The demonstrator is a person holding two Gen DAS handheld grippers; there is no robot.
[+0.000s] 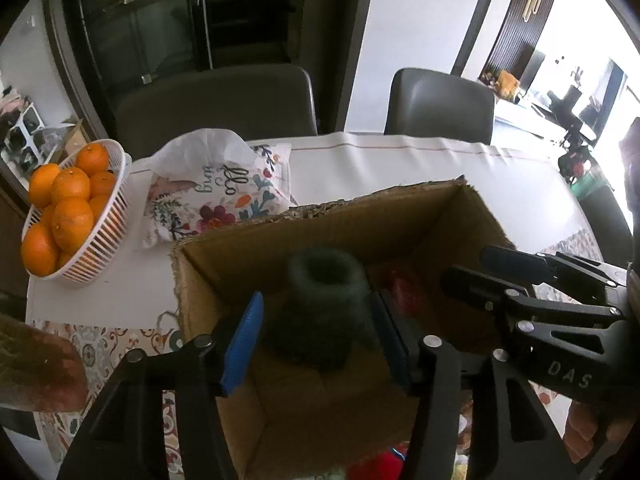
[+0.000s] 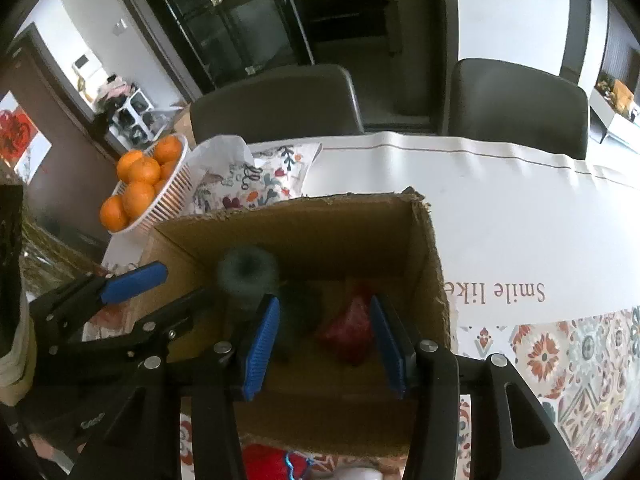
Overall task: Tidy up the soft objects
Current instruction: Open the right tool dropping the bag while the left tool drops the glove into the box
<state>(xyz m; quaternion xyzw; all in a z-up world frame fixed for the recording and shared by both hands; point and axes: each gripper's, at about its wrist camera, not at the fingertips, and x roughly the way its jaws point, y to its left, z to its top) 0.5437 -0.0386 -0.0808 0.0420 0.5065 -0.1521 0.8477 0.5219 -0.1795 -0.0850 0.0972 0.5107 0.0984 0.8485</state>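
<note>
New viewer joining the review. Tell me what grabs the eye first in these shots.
The open cardboard box fills the middle, with a dark green fuzzy sock dropping in between the left gripper fingers and a red soft item on its floor. Behind it to the left, a white basket of oranges stands beside a floral pillow.

One cardboard box (image 1: 320,216), one floral cushion (image 1: 224,196), one basket (image 1: 108,240) with nine visible oranges (image 1: 72,220), two chairs (image 1: 216,100)

Surface (image 2: 500,216) under a white cloth, patterned print at lower right. Open cardboard box (image 2: 434,264) sits centre frame. Floral pillow (image 2: 272,176) just behind it, upper left. White basket (image 2: 170,196) of oranges (image 2: 138,196) further left, beside the pillow.
</note>
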